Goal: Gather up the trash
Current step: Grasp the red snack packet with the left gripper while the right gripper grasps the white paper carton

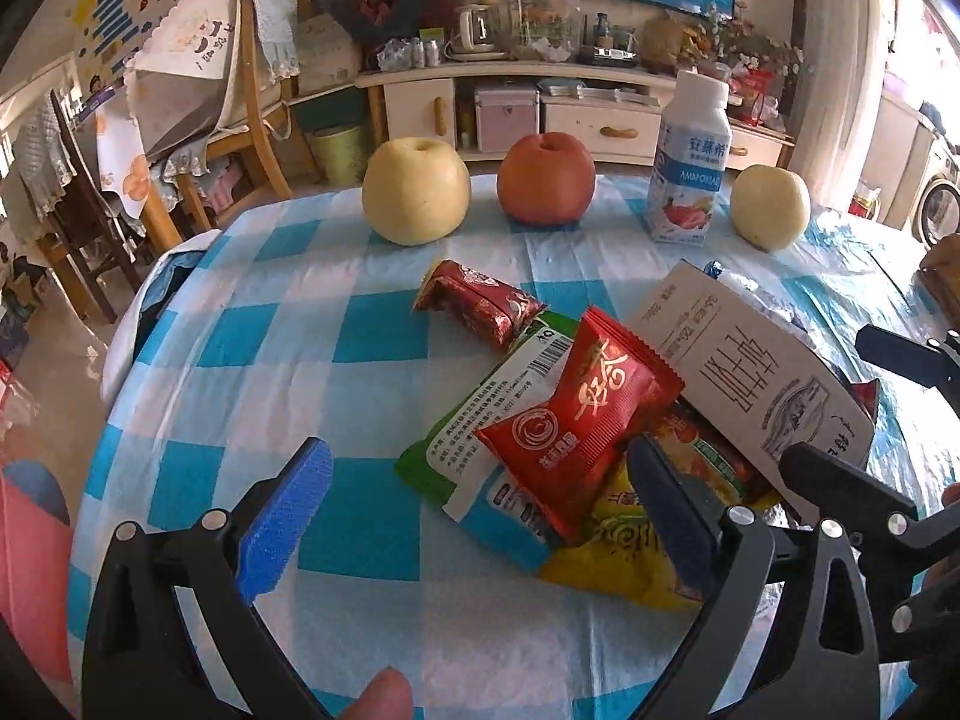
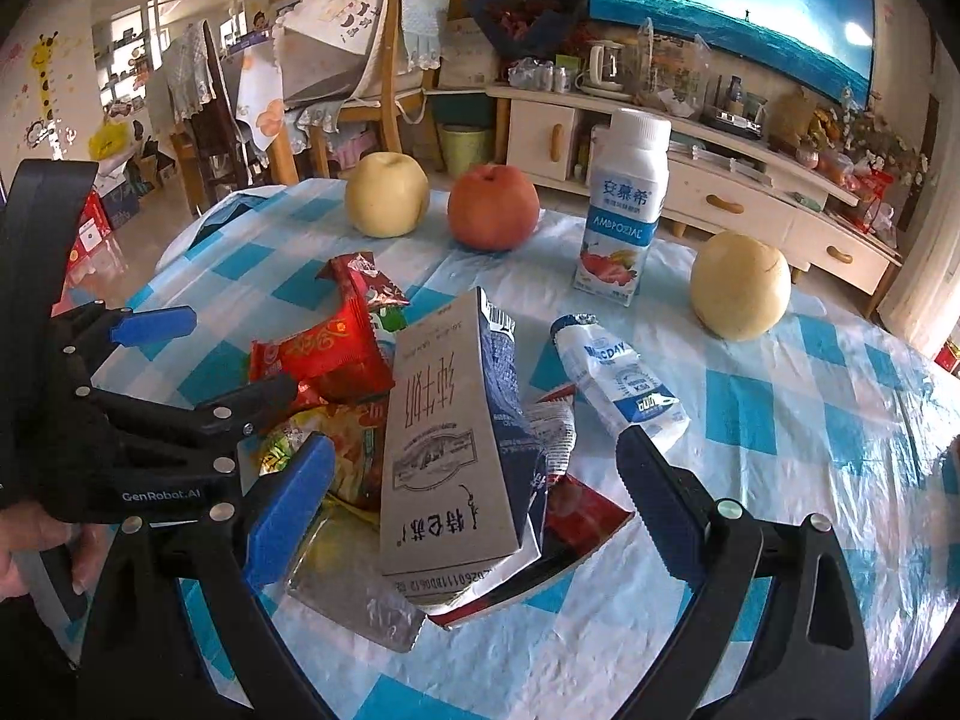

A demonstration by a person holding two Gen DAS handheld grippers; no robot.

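Left wrist view: the left gripper (image 1: 480,504) is wide open and holds nothing, low over the table (image 1: 252,324). One finger sits on the pile of trash, by the red snack bag (image 1: 576,414) and the yellow wrapper (image 1: 624,546). The right gripper (image 2: 474,498) is wide open too, with the milk carton (image 2: 444,450) between its fingers, not squeezed. The trash lies near the table's front edge. Two pears, an apple (image 1: 546,177) and a yogurt bottle (image 1: 690,162) stand along the far edge.

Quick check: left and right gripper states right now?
Left gripper: open, holding nothing, over the snack wrappers.
Right gripper: open around the milk carton, not closed on it.
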